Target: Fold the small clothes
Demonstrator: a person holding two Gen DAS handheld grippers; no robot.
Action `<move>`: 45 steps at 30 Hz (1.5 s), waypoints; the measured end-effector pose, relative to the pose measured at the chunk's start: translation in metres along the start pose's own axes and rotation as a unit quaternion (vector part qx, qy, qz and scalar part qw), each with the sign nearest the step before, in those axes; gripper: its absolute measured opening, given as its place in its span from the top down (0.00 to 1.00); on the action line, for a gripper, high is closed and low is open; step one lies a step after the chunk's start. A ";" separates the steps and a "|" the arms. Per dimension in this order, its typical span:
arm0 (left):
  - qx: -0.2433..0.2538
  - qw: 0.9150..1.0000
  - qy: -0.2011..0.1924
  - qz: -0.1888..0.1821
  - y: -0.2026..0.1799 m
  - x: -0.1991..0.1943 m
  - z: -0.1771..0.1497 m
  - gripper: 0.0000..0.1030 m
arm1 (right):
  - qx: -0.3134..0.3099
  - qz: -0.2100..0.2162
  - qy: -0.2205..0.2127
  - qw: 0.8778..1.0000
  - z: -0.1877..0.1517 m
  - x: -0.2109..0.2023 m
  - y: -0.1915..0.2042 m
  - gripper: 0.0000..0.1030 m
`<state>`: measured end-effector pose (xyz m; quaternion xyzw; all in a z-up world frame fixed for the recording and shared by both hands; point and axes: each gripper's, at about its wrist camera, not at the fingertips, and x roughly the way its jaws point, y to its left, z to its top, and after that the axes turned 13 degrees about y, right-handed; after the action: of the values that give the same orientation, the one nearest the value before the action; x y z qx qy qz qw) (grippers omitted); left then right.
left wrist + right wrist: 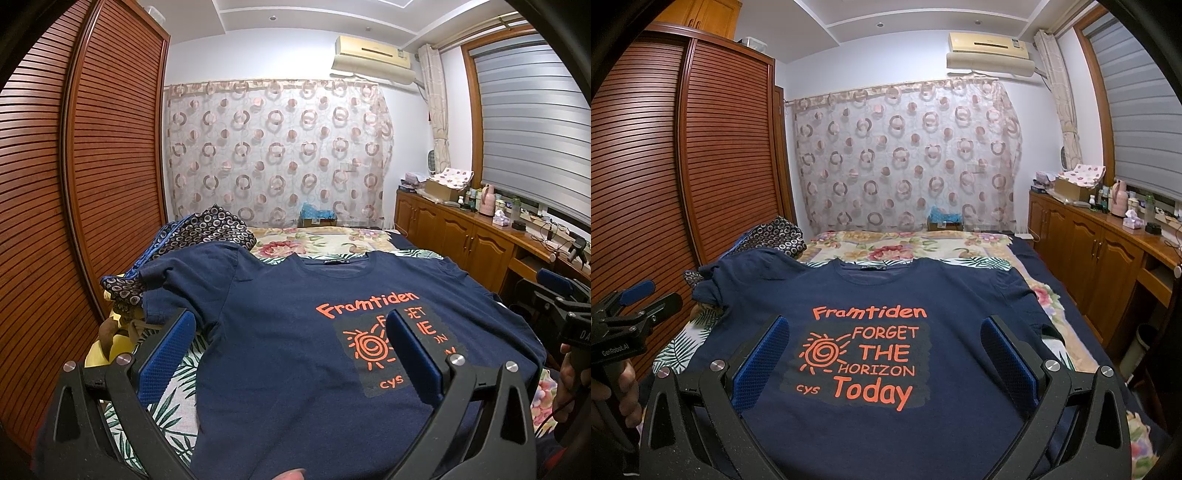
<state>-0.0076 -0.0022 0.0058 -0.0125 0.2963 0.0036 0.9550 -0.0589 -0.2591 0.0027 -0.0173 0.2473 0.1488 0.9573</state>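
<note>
Navy T-shirt [871, 288] spread front-up on the bed [1071, 317], orange print facing up, collar toward the far curtain [905, 155]. Left sleeve bunched up against a pile of patterned clothes [779, 232] beside the louvred wardrobe [683, 166]; right sleeve lying flat, its edge near the bed's right side. Near hem running below both views.

Left tongs [291, 354] spread wide, blue pads apart over the shirt's left half, gripping nothing. Right tongs [886, 362] likewise wide open, straddling the printed panel, nothing between the pads. Cannot tell whether either set touches the cloth.

Open floral bedspread [886, 251] beyond the collar, bare up to a box [943, 221] at the curtain. Little room on the left, with wardrobe and clothes pile close. Narrow gap on the right between bed and wooden cabinets [1108, 251].
</note>
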 end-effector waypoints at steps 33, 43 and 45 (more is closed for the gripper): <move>-0.005 1.000 0.014 0.009 0.007 0.006 0.005 0.00 | -0.006 0.024 0.005 1.000 0.006 0.012 0.004 0.00; -0.013 0.998 0.048 0.029 0.043 0.041 -0.003 0.00 | -0.056 0.063 0.027 0.996 0.024 0.061 0.008 0.00; -0.011 0.998 0.061 0.028 0.055 0.050 -0.004 0.00 | -0.063 0.067 0.033 0.995 0.028 0.071 0.009 0.00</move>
<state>0.0311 0.0523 -0.0271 -0.0151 0.3546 0.0332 0.9343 0.0104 -0.2281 -0.0061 -0.0664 0.2693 0.2272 0.9335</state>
